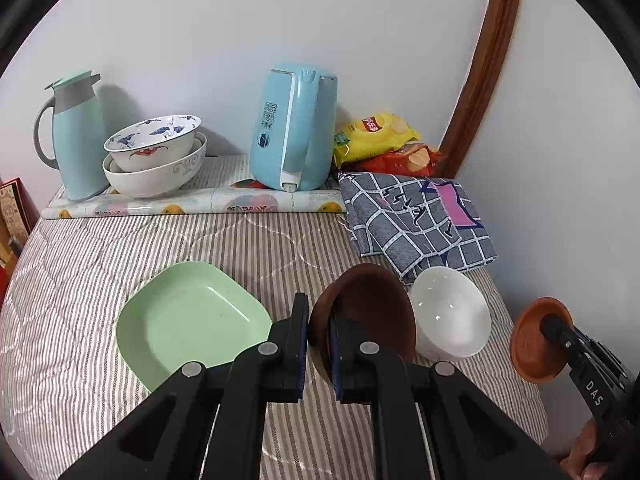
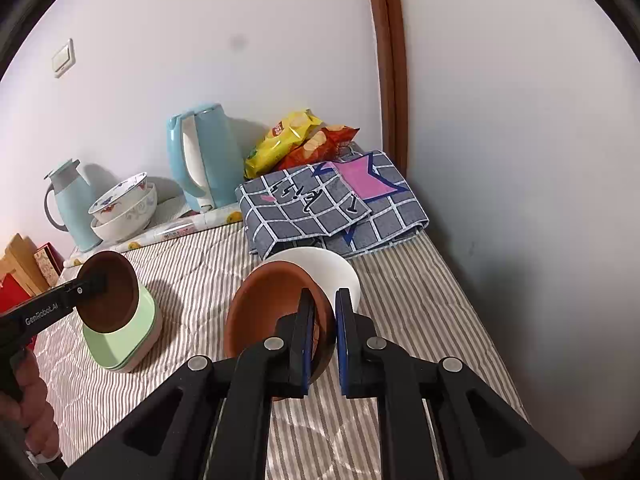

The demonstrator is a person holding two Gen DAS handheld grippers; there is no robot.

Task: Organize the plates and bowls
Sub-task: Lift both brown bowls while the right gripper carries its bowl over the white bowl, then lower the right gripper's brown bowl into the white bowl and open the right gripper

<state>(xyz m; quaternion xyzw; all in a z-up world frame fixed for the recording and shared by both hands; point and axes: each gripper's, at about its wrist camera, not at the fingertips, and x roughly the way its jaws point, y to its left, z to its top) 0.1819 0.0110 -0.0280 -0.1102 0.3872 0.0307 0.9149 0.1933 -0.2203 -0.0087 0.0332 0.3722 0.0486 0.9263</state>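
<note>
Bowls are what both your grippers carry. At the far left of the back shelf stands a thermos (image 1: 76, 136), then two stacked bowls (image 1: 156, 156), the patterned one nested in the plain one, then a blue kettle (image 1: 294, 128) and snack bags (image 1: 380, 138) in the corner. A folded checked cloth (image 1: 416, 220) lies in front of the bags on the striped bed (image 1: 80, 280).

Nearer you, a green plate (image 1: 188, 320) sits on the bed. In the right wrist view it is the top of a short stack of square plates.

Your left gripper (image 1: 319, 344) has its fingers clamped on the rim of a dark brown bowl (image 1: 372, 308), one finger inside and one outside. The bowl is tilted on edge and held above the bed, just right of the plate; in the right wrist view it overlaps the plate stack.

Just right of it, a white bowl (image 1: 450, 314) rests on the bed, near the cloth.

Your right gripper (image 2: 322, 336) has its fingers closed on the rim of an orange-brown bowl (image 2: 272, 308). This bowl is tilted too, off the bed, in front of the white bowl and overlapping it in the right wrist view; whether they touch, you cannot tell.
</note>
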